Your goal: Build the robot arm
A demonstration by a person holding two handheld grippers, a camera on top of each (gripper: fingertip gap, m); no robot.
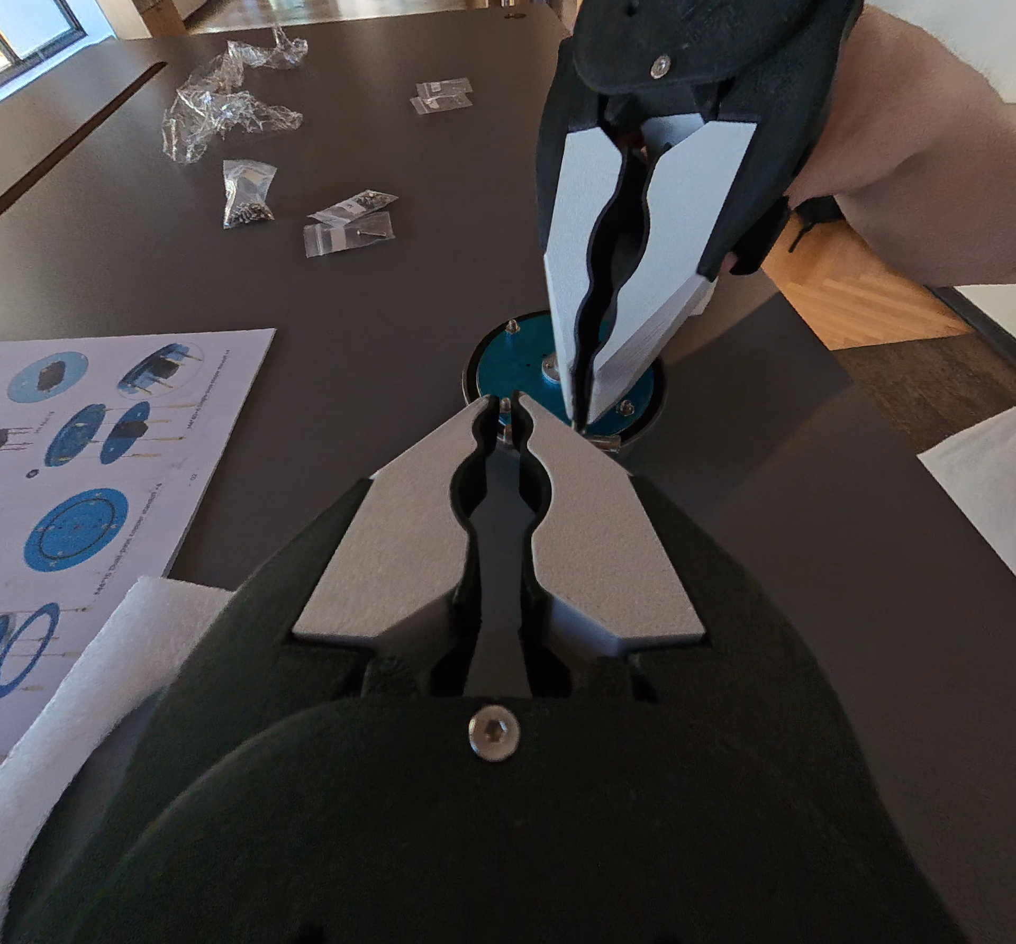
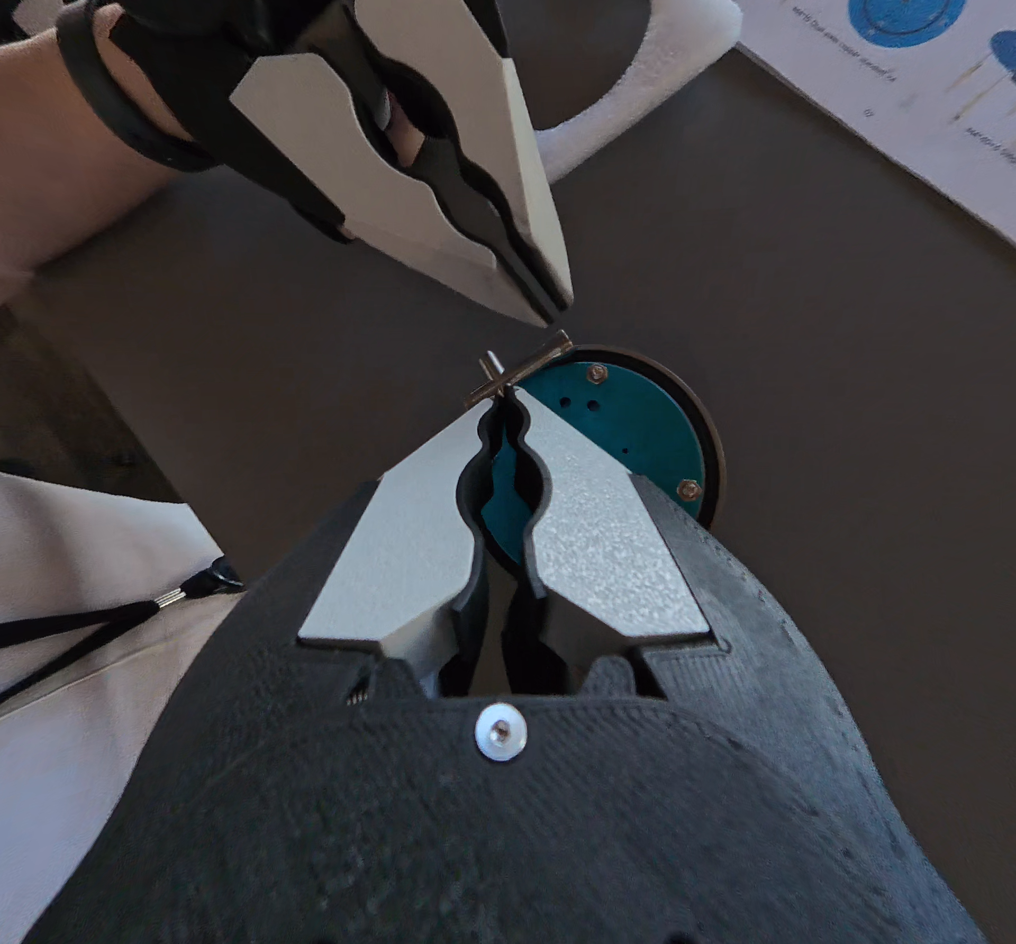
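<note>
Tabletop: you are working over a dark tabletop (image 1: 385,285), with both grippers meeting near its right edge.
Printed sheet: a white sheet (image 1: 110,450) of blue disc drawings is lying to the left, well apart from the fingers.
Foam block: a white foam block (image 2: 687,10) with a round cut-out is sitting beside that sheet.
Clear wrap: crumpled clear wrap (image 1: 220,104) is lying at the far left.
Small bags: several small clear bags (image 1: 352,225) of hardware are lying between the wrap and the grippers.
Teal disc: the teal disc (image 2: 632,423) is lying flat on the tabletop inside a dark ring (image 2: 709,423), with screws (image 2: 596,372) standing up near its rim.
Right gripper: you are holding the right gripper (image 2: 506,392) steeply down over the disc's near edge, its fingers pinching a thin metal pin (image 2: 489,365).
Left gripper: you are bringing the left gripper (image 1: 504,401) in low toward the same edge. Its fingers are drawn in to a narrow slit with nothing between them, and they are just beside the right fingers but apart from them.
Standoff: a short brass-coloured standoff (image 2: 558,343) is lying at the ring's edge, crossing under the pin. Whether the two are touching you cannot tell from these views.
</note>
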